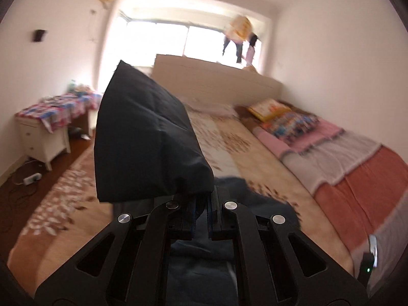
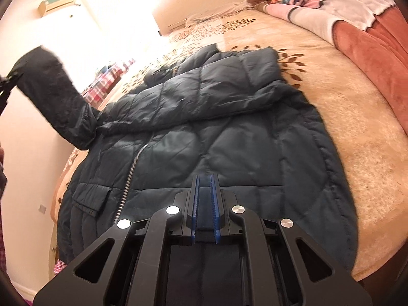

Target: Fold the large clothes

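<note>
Right wrist: dark quilted jacket (image 2: 229,132) spread flat, sleeve (image 2: 58,97) lifted.

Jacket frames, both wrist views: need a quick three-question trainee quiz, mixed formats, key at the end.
1. True or false: the left gripper is shut on the sleeve of the quilted jacket and holds it off the bed.
2. The jacket's body lies on: A) a wooden floor B) the beige leaf-print blanket C) a white nightstand.
3. Fill in: left of the zipper, near the hem, the jacket has a flap ____.

Key: 1 true; 2 B; 3 pocket.
</note>
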The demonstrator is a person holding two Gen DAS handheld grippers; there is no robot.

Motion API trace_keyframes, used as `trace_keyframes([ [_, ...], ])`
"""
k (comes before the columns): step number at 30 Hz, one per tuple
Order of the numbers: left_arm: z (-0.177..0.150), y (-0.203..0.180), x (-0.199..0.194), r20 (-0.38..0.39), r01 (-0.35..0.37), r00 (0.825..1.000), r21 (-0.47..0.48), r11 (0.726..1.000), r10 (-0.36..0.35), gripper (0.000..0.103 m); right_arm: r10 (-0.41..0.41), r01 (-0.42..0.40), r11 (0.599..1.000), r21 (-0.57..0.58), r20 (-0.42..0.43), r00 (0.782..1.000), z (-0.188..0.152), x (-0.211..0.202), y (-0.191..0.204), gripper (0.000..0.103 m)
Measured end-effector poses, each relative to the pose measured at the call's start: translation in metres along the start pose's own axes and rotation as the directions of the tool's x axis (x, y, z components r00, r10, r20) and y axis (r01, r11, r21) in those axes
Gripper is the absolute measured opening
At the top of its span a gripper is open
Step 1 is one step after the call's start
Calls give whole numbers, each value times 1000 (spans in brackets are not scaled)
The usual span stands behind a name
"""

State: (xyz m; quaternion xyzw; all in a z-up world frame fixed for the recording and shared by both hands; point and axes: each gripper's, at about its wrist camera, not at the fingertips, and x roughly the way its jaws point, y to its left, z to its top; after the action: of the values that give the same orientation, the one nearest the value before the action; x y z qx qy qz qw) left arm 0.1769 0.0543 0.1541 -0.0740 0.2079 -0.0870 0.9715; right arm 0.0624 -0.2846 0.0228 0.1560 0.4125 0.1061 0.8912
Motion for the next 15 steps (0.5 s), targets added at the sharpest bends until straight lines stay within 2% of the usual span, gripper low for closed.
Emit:
trace_keyframes([
  [3,-31,-30,23,-100,59,993,25,998,-56,5,-5,5,1000,17,13,1000,0,-5,-11,12],
  [5,-59,-49,48,-189,82,979,39,996,-73,5,-9,8,1000,30,21,1000,-1,-8,-20,12],
  [10,-110,-74,88,-332,73,942,92,993,-38,5,-11,9,997,74,29,1000,-2,-10,-41,12],
  [13,-128,-84,99,-382,69,924,111,991,-21,6,-9,7,996,89,29,1000,-2,-9,-48,12],
  [15,-137,-86,102,-398,63,917,125,990,-8,16,-9,6,996,94,26,1000,-2,-7,-51,12],
])
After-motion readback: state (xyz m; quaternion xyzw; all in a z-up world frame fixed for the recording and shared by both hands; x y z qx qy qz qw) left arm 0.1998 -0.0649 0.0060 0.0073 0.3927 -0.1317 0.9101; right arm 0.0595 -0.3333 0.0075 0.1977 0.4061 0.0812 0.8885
